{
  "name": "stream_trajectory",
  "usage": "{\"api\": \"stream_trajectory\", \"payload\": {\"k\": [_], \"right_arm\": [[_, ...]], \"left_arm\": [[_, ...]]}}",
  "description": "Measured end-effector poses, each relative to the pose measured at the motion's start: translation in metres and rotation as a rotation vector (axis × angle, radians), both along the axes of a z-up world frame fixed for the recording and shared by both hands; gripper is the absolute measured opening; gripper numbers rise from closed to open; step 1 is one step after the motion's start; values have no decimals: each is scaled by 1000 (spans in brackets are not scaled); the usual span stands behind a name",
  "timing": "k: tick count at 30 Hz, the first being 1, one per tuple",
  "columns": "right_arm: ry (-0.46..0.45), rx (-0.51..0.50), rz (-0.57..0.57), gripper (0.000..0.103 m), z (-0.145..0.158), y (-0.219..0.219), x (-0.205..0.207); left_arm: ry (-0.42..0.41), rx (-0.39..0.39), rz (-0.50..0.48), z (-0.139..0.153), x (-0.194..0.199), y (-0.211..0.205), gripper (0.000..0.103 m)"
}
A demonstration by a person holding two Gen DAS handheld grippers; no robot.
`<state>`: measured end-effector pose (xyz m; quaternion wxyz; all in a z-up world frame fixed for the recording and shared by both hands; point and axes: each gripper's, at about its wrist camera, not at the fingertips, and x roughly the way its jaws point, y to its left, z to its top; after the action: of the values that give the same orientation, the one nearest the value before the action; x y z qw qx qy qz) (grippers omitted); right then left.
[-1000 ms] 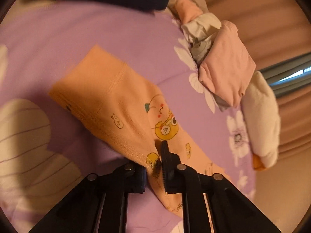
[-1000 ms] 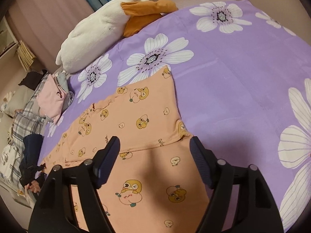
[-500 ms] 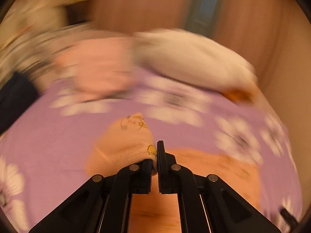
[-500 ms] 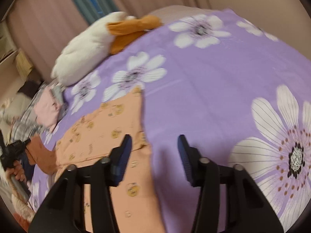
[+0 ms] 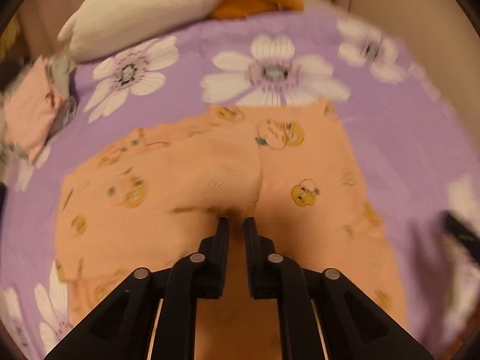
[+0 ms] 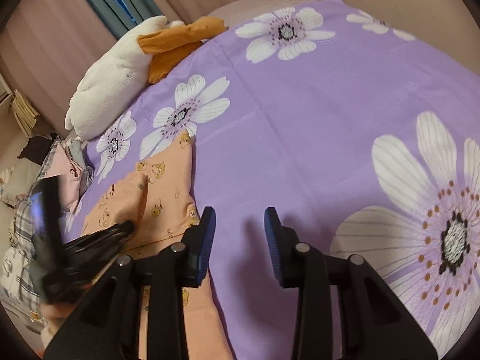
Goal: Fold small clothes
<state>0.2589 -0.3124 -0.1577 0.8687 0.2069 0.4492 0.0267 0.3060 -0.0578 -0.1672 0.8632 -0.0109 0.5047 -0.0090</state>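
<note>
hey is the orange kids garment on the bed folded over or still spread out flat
Partly folded. One flap of the orange garment lies doubled over the rest, its edge by the left gripper, whose fingers stand slightly apart; whether they still pinch cloth is unclear.

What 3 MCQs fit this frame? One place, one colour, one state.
1. Where does the white plush toy lie?
A. at the bedsheet's far edge
B. on the garment
C. between the right gripper's fingers

2. What colour is the garment with the cartoon print?
A. blue
B. peach-orange
C. green

3. How does the right gripper stand?
A. shut on the garment
B. open over the sheet
C. shut on the toy

Answers: 1 A, it sits by the curtains, off the garment. 2 B, both views show it. 3 B, a wide gap shows bare purple sheet.
</note>
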Motion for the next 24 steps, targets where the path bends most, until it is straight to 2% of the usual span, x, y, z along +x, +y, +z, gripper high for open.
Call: {"api": "stream_trajectory", "payload": {"k": [1,3,4,5,6,7,8,9,10,11,13,14,16,20,22,24], "right_arm": [[5,15,0,38,-1,0,0],[11,34,6,43,-3,2,0],[14,36,7,44,-3,3,1],[17,36,5,46,-3,4,0],[20,42,3,48,-4,4,-1],[24,49,2,48,-5,4,-1],[30,54,3,48,-6,4,0],[36,53,2,48,-7,5,1],[40,49,1,49,-8,6,1],[42,46,1,49,-8,7,2],[54,30,10,49,-10,11,4],[58,19,14,49,-11,13,4],[52,-6,15,49,-12,15,4],[13,-70,53,49,-8,28,3],[-40,-159,133,49,2,48,0],[-123,-277,281,49,14,84,-3]], "left_arm": [[-19,-43,32,13,-12,18,24],[-81,-78,128,34,-41,52,65],[-145,-102,195,40,-60,77,71],[-196,-120,250,42,-78,98,72],[-226,-125,301,40,-93,119,72],[-209,-113,358,33,-103,141,72],[-164,-94,406,21,-107,160,66],[-107,-80,437,6,-106,173,53],[-53,-80,443,-9,-106,181,48],[-21,-112,423,-24,-104,188,44],[20,-214,362,-49,-91,191,42],[44,-207,361,-56,-83,190,40],[-7,-143,344,-53,-69,179,40],[-24,-138,332,-60,-55,174,30],[-27,-144,337,-59,-61,176,26],[-21,-217,363,-59,-68,192,20]]}}
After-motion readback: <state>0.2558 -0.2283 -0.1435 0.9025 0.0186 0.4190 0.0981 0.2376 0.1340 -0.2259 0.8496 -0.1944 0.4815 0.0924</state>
